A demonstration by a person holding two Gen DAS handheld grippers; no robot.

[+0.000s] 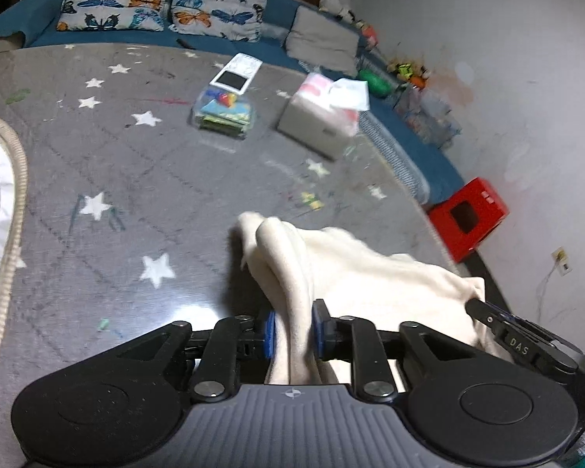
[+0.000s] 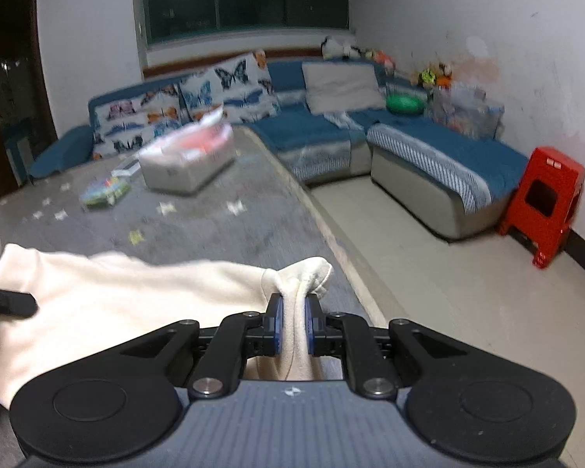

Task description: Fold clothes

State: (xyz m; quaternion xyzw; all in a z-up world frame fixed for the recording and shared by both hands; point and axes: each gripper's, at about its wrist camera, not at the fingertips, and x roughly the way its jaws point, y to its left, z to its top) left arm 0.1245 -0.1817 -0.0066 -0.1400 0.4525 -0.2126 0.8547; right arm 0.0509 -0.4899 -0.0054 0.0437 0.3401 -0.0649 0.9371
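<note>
Both grippers (image 1: 292, 331) (image 2: 292, 325) pinch bunched cream garment (image 1: 370, 273) between nearly closed jaws.

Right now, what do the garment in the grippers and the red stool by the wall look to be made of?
Cream garment: soft, matte, fleecy knit by the look; it bunches in thick rounded folds between the pads. Red stool: probably moulded plastic, smooth with a slight sheen, one piece with a cut-out in its side.

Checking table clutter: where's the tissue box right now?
The tissue box sits far across the grey star-patterned table, right of the clear toy case, near the blue sofa.
</note>
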